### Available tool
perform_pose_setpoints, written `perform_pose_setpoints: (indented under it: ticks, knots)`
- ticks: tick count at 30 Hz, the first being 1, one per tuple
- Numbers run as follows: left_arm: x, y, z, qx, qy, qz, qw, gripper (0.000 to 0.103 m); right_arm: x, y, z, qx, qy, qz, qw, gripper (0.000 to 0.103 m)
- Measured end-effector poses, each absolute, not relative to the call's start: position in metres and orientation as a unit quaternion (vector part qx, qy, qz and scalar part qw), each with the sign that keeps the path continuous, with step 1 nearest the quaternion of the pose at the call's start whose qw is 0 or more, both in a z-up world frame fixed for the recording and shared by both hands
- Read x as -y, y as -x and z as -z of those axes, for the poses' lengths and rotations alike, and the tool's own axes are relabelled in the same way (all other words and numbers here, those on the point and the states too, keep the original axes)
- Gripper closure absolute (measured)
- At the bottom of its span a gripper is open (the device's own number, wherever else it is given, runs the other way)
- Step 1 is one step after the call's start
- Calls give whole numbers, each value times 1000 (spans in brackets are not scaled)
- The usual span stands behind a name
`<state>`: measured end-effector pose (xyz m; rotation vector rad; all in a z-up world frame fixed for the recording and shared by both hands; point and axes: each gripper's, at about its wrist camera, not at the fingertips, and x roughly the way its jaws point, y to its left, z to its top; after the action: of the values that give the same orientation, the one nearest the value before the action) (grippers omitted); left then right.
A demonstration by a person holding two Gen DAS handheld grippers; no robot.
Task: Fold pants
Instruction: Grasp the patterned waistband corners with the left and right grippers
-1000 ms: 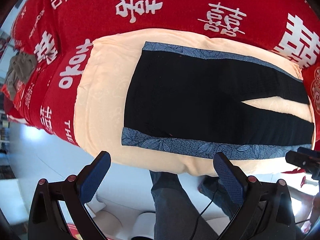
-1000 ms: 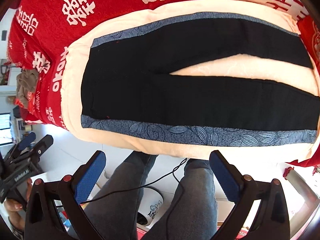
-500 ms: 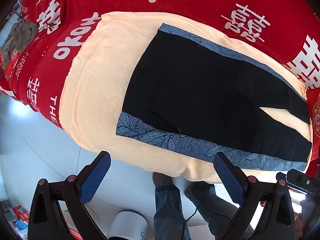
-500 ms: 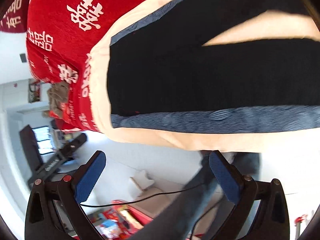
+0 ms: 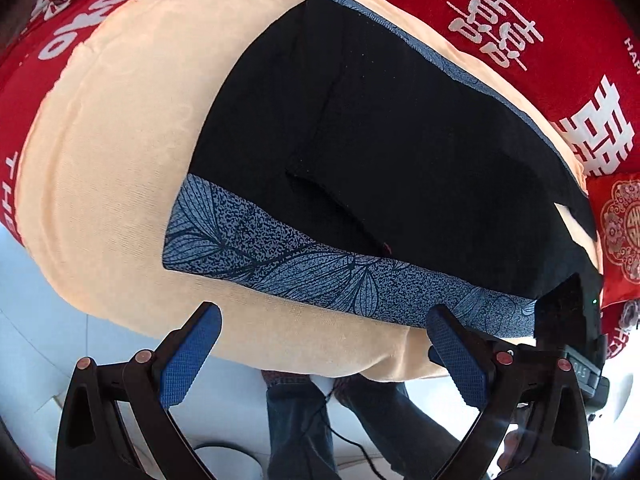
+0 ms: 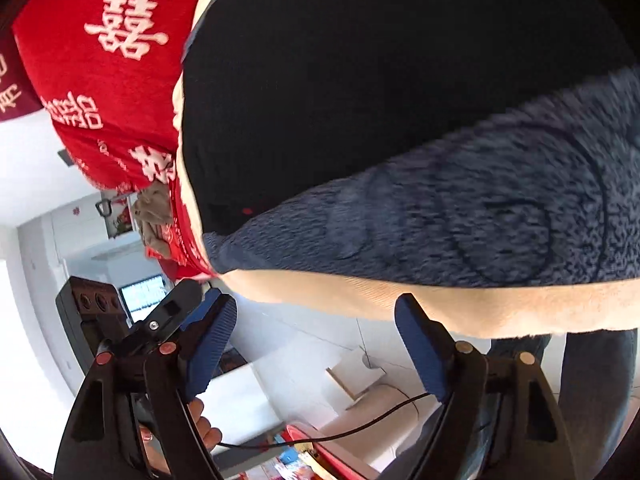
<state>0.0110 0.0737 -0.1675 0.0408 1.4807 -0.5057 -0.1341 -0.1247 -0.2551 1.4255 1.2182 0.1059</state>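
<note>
Black soft pants (image 5: 400, 120) w/ blue-grey leaf-print side stripes lying flat on a peach fuzzy blanket (image 5: 112, 152), spread over a red bed cover w/ big white letters (image 5: 560, 20). In left wrist view: waist end at 9 o'clock, legs running off toward 3 o'clock, small peach gap betw. the legs at 3 o'clock. Near stripe (image 5: 320, 268) along the 6 o'clock edge of the pants, far stripe up at 1 o'clock. Small red pillow w/ round pattern (image 5: 624, 232) at 3 o'clock, beside the leg ends.

Left tongs (image 5: 324, 340) wide open, nothing betw. the blue bumpy pads (image 5: 188, 356). Hanging just past the blanket's near edge, right pad near the stripe; can't tell if touching. Black body of the other tool (image 5: 568, 320) showing at 4 o'clock, over the stripe.

Right tongs (image 6: 316, 344) open too but just been closing a bit, nothing betw. the pads. Tips close under the peach blanket edge (image 6: 400, 300), blue stripe (image 6: 480, 208) right above at 12 o'clock, blurry. Left tool's black frame just behind the left pad at 8 o'clock, w/ a hand (image 6: 200, 428) on it.

Person's legs in dark jeans (image 5: 300, 432) at 6 o'clock, standing by the bed on a white floor. Thin black cable (image 6: 340, 432) hanging low.
</note>
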Motion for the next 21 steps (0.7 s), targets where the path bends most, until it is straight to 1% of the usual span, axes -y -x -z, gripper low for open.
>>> perform_pose_setpoints:
  ticks: [5, 7, 8, 9, 10, 13, 18, 19, 20, 21]
  knots:
    - [-75, -16, 182, -671, 12, 251, 698, 0, 141, 148, 262, -480, -640, -37, 598, 20]
    - [-74, -15, 187, -678, 23, 259, 687, 0, 144, 144, 257, -460, -644, -41, 611, 39]
    - [-72, -14, 189, -683, 28, 262, 682, 0, 146, 141, 252, -448, -646, -49, 616, 62]
    - [-70, -12, 191, -688, 35, 265, 675, 0, 148, 138, 248, -436, -652, -59, 617, 74]
    - [-68, -11, 192, -693, 42, 267, 668, 0, 152, 134, 242, -421, -659, -68, 619, 78]
    - [-62, -14, 190, -694, 71, 271, 663, 0, 157, 123, 220, -404, -649, -91, 638, 79]
    - [-62, -45, 192, -679, 170, 234, 675, 0, 157, 113, 200, -409, -626, -118, 653, 79]
    - [-61, -50, 195, -680, 172, 224, 677, 9, 157, 113, 200, -412, -623, -123, 653, 79]
    - [-58, -54, 199, -686, 163, 214, 676, 22, 160, 115, 201, -416, -620, -124, 654, 79]
    - [-55, -56, 203, -692, 146, 205, 677, 25, 161, 117, 203, -424, -615, -120, 654, 79]
